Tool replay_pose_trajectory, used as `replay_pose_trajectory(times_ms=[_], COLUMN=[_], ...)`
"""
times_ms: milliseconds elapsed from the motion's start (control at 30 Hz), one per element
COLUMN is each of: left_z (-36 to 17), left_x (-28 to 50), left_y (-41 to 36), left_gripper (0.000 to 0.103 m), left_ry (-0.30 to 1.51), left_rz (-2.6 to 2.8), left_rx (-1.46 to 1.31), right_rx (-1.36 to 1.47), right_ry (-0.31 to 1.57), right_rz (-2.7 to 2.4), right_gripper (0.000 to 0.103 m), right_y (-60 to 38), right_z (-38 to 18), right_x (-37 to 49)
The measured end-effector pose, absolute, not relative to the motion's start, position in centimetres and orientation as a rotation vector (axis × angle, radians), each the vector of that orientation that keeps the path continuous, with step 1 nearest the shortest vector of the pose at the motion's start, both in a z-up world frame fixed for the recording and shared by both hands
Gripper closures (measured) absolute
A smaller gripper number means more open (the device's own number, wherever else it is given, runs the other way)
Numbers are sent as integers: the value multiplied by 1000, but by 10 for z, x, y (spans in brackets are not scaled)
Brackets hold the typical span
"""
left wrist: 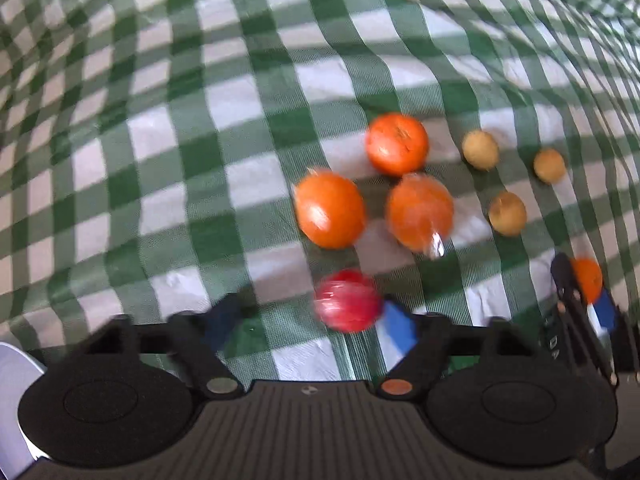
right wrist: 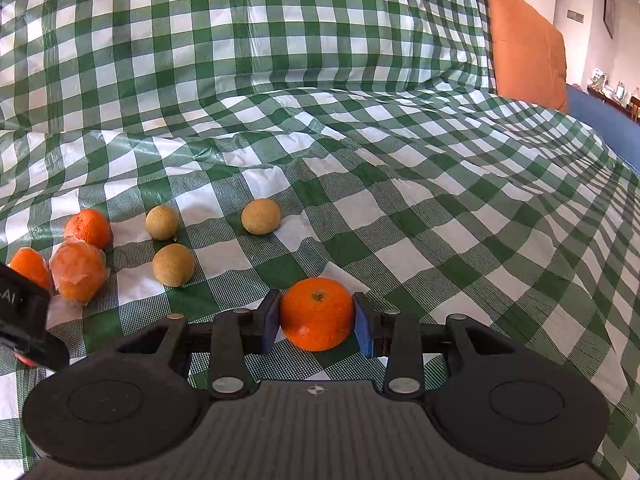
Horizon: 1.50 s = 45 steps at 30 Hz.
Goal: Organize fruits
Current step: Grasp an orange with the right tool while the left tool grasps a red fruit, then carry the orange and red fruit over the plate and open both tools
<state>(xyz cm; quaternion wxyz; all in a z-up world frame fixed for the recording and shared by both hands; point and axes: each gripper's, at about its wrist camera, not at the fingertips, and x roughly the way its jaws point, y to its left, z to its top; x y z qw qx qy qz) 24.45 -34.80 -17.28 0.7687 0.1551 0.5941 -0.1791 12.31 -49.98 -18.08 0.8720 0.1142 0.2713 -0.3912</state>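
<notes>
My right gripper [right wrist: 317, 322] is shut on an orange mandarin [right wrist: 317, 314], low over the green checked cloth [right wrist: 440, 200]; it also shows in the left wrist view [left wrist: 587, 280]. My left gripper [left wrist: 308, 318] is open, with a blurred red fruit [left wrist: 347, 300] between its fingers, close to the right blue pad [left wrist: 400, 330]. Three oranges [left wrist: 330, 210] [left wrist: 420, 210] [left wrist: 397, 143] lie ahead of it, one wrapped in clear film. Three small tan fruits [right wrist: 261, 216] [right wrist: 162, 222] [right wrist: 173, 265] lie beside them.
The cloth is wrinkled and rises over a backrest [right wrist: 240, 40] behind the fruit. An orange cushion [right wrist: 528, 48] and blue upholstery [right wrist: 600, 120] lie to the right. A white object [left wrist: 12, 400] shows at the lower left of the left wrist view.
</notes>
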Motion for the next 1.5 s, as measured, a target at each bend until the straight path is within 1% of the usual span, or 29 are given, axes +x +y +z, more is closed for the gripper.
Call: replay_pose_trajectory(times_ms=[33, 67, 300, 533, 733, 800, 1033, 1267, 1500], left_z=[-169, -167, -148, -102, -65, -56, -31, 2, 12], left_x=[244, 243, 229, 191, 145, 133, 93, 56, 27], left_y=[-348, -348, -325, -268, -209, -186, -118, -60, -17], left_gripper=[68, 70, 70, 70, 69, 69, 69, 69, 69], left_ry=[1271, 1262, 1217, 1186, 1158, 1169, 1181, 1112, 1104], left_rz=[-411, -427, -434, -401, -329, -315, -259, -209, -180], left_rx=[348, 365, 353, 328, 401, 394, 335, 238, 156], right_rx=[237, 233, 236, 250, 237, 241, 262, 204, 143], right_ry=[568, 567, 556, 521, 436, 419, 487, 430, 389], right_rz=[-818, -819, -820, -820, -760, -710, -525, -286, -65], right_gripper=[63, 63, 64, 65, 65, 65, 65, 65, 65], right_y=[-499, -496, -492, -485, -457, -441, -365, -278, -209], right_z=[-181, -180, -177, -171, -127, -112, -84, -34, 5], right_x=[123, 123, 119, 109, 70, 51, -7, -36, -59])
